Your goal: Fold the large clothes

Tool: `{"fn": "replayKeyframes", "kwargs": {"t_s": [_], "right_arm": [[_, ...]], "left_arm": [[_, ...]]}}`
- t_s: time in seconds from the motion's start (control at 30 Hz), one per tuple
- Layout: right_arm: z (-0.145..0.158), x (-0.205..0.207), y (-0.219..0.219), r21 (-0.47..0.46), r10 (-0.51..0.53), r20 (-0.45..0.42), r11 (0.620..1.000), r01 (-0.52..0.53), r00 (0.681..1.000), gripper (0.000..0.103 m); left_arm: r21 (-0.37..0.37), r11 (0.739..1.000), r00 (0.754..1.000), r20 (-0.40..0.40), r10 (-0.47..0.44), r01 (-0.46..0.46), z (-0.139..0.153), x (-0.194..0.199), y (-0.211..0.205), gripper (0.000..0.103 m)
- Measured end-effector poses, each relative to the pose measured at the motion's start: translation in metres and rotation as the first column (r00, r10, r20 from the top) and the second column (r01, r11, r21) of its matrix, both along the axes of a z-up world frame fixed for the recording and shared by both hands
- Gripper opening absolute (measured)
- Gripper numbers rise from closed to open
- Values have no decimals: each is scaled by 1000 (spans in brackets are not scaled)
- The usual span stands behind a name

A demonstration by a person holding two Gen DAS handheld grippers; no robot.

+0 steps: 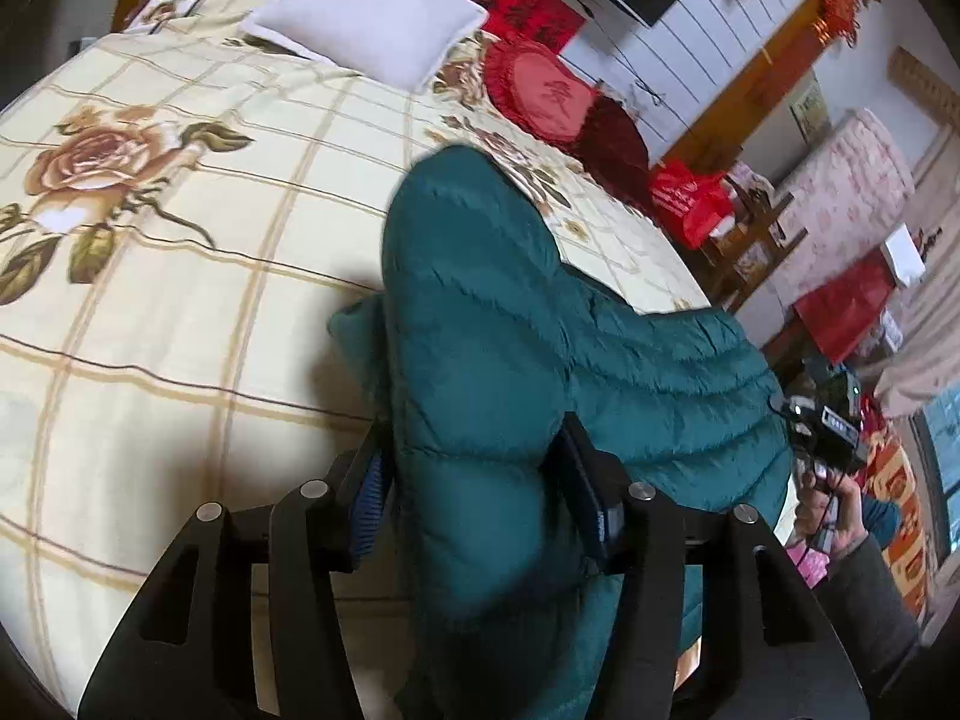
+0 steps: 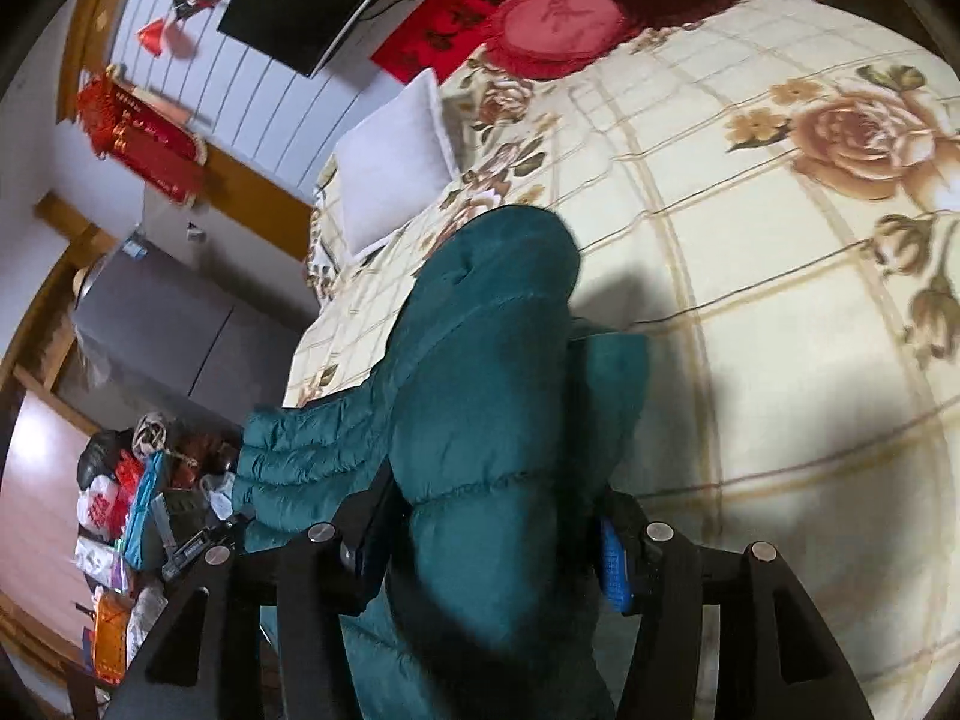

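Note:
A dark teal quilted puffer jacket (image 1: 480, 300) lies on the bed, one padded part rising up between my fingers. My left gripper (image 1: 474, 450) straddles this fold. Its jaws stand apart, the blue pad (image 1: 372, 498) bare at the fabric's edge, not squeezing it. In the right wrist view the same jacket (image 2: 492, 330) runs up between the fingers of my right gripper (image 2: 492, 510). That gripper is open too, its blue pad (image 2: 613, 564) showing beside the fabric. More of the jacket spreads off toward the bed's edge.
The bed carries a cream checked bedspread (image 1: 180, 300) with rose prints, a white pillow (image 1: 366, 12) and red cushions (image 1: 540, 90) near the headboard. A person's hand (image 1: 840, 516) is at the right. Bags and clutter (image 2: 132, 510) fill the floor beside a grey cabinet (image 2: 162, 324).

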State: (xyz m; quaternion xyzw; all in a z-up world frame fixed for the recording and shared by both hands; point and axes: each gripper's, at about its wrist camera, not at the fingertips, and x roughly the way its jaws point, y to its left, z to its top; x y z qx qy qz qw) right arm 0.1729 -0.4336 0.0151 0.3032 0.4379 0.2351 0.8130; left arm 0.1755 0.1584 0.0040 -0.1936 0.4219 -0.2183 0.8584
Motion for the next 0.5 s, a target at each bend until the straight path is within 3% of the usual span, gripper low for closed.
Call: {"fn": "replayKeyframes", "kwargs": {"t_s": [0.17,0.3,0.43,0.5], "right_arm": [[34,-12,-6,-145,-53,30,988,57,998,54],[71,-15,-15,-197,-180,122,960,201,976,54],[87,-1,34,-333,-129,209,923,195,969,54],[77,11,62,-397,-95,205,902,171,974,51]], "left_arm": [[22,996,991,108,84,-86,37,-2,19,54],[96,986,972,202,118,-139,65,19,-3,78],[176,975,979,174,105,-136,47,57,-40,78],[270,950,981,154,119,-157,29,74,-55,78]]}}
